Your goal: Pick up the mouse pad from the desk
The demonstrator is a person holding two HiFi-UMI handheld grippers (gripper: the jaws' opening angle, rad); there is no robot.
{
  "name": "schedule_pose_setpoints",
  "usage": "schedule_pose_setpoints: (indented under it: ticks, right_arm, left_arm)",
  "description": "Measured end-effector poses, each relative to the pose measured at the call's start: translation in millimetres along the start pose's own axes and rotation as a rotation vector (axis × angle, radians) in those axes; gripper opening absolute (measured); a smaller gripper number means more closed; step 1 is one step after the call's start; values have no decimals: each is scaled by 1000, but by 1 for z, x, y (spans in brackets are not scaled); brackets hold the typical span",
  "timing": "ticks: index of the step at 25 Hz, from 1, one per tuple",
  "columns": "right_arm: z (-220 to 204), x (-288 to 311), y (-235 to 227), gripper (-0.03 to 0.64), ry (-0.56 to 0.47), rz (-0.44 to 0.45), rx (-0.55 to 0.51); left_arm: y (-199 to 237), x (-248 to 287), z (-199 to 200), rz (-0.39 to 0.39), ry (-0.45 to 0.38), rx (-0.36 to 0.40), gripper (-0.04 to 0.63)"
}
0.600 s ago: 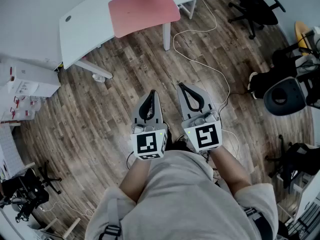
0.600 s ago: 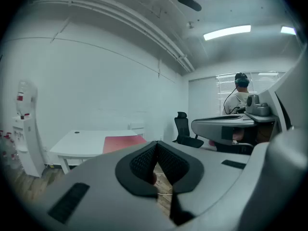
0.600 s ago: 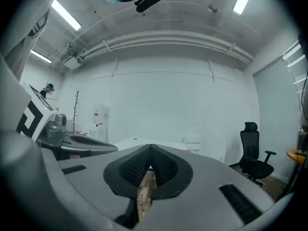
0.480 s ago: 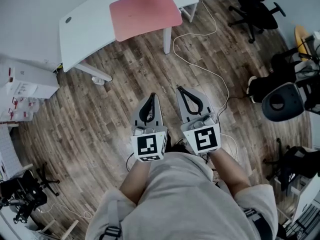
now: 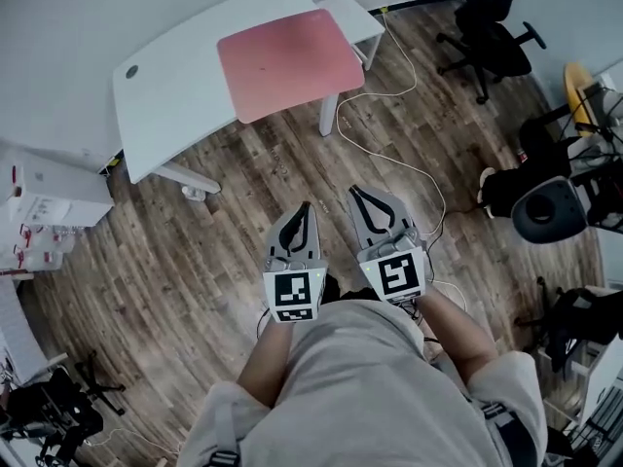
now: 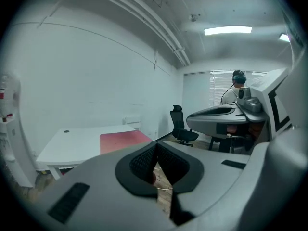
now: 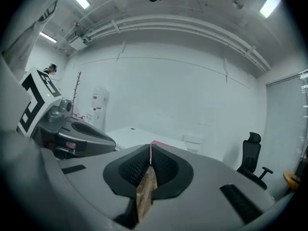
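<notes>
Pad (image 5: 290, 62) lay by the desk's (image 5: 165, 86) near edge, toward its right end, well apart from both claws. Left claw (image 5: 305, 206) and right claw (image 5: 355, 190) were closed and empty, likely because the person stood too far off.

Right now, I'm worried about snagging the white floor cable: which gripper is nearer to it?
Right. In the head view the right gripper hangs just left of the cable. The left gripper is farther left, on the right gripper's other side.
</notes>
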State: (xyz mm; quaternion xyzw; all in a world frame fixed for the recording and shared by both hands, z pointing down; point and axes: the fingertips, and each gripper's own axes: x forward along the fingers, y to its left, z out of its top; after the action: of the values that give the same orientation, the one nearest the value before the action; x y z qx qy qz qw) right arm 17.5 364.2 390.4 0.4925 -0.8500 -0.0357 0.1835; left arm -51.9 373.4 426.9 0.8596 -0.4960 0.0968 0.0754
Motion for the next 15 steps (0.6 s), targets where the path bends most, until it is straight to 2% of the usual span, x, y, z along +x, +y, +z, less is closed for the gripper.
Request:
schedule_pose_setpoints:
  ticks: [5,15]
  right_arm:
    - [-4,30,5,41,61,5,-26]
    - [-19,66,-1,41,96,52,-21]
  left_arm:
    - [35,13,-12,-4,33,-16,12]
    - [55,42,-27,8,79,-43,12]
